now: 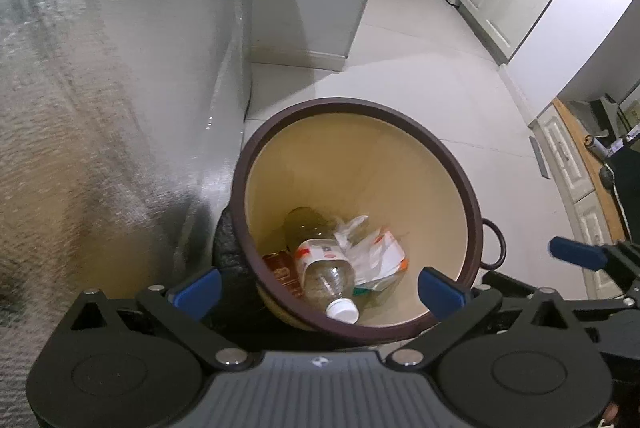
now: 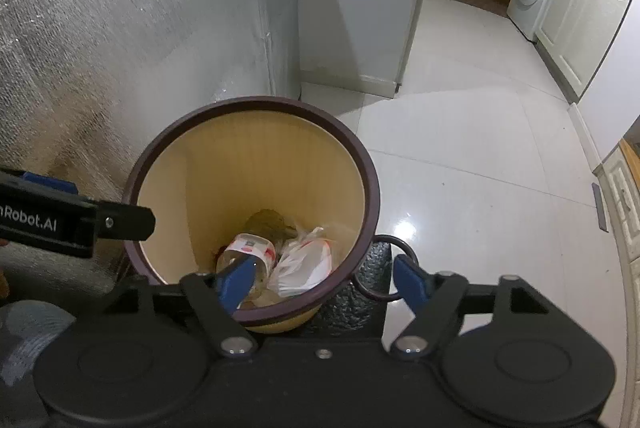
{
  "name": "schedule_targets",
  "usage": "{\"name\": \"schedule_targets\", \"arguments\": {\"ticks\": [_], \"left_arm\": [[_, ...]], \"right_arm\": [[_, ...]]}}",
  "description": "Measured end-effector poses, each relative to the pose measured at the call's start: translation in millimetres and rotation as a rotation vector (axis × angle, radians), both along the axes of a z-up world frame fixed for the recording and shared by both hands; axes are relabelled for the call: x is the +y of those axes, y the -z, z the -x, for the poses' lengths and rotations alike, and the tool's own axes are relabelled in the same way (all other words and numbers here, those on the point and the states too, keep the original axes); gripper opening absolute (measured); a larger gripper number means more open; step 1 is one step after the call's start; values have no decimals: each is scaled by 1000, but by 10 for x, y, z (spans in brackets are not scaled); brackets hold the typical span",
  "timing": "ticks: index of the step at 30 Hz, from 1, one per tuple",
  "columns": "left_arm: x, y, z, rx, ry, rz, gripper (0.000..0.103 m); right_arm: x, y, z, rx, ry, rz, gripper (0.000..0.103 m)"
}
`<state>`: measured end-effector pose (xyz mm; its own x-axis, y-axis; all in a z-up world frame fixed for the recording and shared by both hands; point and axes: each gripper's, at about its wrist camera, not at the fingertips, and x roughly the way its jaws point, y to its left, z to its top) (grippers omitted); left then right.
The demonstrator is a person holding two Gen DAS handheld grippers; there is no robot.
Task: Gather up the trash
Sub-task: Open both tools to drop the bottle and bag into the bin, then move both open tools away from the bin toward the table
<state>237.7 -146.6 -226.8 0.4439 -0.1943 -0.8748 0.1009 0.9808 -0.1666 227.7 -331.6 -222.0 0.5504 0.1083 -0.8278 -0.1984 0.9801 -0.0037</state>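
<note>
1. Both tongs hang over a tan trash bin with a dark brown rim (image 1: 448, 156), pointing steeply down into it. The left tongs (image 1: 320, 288) stand wide apart with nothing between their blue pads.
2. The right tongs (image 2: 320, 282) are likewise spread and empty; their left pad sits over the bin's mouth and the right pad lies outside the rim, by a ring handle (image 2: 400, 248).
3. Below the left tongs, at the bottom of the bin, lies a clear plastic bottle (image 1: 326, 268) with a white cap and a red-and-white label, resting on its side.
4. Just to the right of the bottle lies a crumpled white wrapper (image 1: 376, 252) with orange print, touching it.
5. A dark red carton (image 1: 282, 270) lies to the bottle's left.
6. A silver quilted surface (image 1: 100, 68) rises to the left of both tongs, and pale floor tiles (image 2: 480, 168) spread to the right.
</note>
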Motion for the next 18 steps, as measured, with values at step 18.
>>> {"name": "schedule_targets", "arguments": {"ticks": [18], "left_arm": [[165,-107,366,2,-26,-73,103]], "right_arm": [[-119,-209,259,-15,126,-11,103]]}}
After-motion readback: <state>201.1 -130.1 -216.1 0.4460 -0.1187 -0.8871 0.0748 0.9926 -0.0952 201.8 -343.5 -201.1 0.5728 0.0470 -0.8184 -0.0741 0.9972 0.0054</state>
